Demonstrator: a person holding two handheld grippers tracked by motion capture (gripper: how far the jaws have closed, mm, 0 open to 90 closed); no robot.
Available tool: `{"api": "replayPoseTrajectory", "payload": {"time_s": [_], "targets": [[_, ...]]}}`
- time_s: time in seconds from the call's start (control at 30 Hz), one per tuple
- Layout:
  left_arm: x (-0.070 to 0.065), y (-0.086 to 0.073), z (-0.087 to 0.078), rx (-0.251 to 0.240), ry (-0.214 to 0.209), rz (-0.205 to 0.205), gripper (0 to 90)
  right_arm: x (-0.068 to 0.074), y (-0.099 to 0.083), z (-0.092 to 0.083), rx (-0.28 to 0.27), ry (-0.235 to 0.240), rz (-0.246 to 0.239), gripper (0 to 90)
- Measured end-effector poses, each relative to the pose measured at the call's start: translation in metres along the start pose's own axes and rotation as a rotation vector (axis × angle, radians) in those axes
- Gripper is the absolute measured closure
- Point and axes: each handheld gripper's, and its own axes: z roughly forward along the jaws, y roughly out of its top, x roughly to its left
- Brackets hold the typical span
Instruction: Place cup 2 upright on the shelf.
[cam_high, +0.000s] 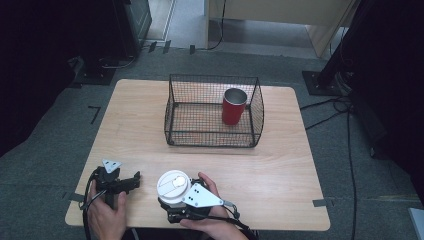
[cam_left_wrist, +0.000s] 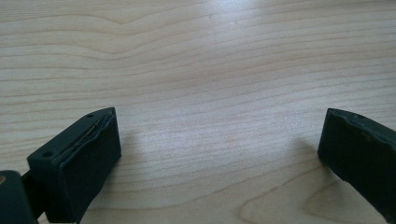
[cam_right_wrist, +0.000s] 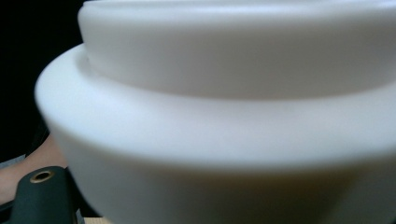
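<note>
A pale wooden table (cam_high: 280, 165) carries a black wire basket (cam_high: 214, 111) toward twelve o'clock; a red cup (cam_high: 234, 106) stands upright in its right half. At six o'clock a white lidded cup (cam_high: 173, 188) stands upright, long axis vertical, lid up. The right gripper (cam_high: 176, 205) sits against its near side (whether it clamps the cup I cannot tell). At seven o'clock the left gripper (cam_left_wrist: 219, 154), fist-held, lies low, jaws spread wide over bare wood.
</note>
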Motion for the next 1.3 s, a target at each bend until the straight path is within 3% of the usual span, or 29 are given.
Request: {"api": "replayPoseTrajectory", "payload": {"time_s": [0.33, 0.43, 0.93, 1.3], "targets": [[0.0, 0.0, 0.0, 0.0, 0.0, -0.001, 0.0, 0.0, 0.007, 0.001, -0.026, -0.033, 0.011, 15.6], [0.0, 0.0, 0.0, 0.001, 0.001, -0.001, 0.0, -0.002, 0.01, 0.0, -0.027, -0.046, 0.034, 15.6], [0.0, 0.0, 0.0, 0.001, 0.001, -0.001, 0.0, -0.008, 0.023, -0.004, -0.047, -0.072, 0.025, 15.7], [0.0, 0.0, 0.0, 0.0, 0.0, -0.001, 0.0, -0.015, 0.04, -0.002, -0.087, -0.12, 0.007, 15.7]]}}
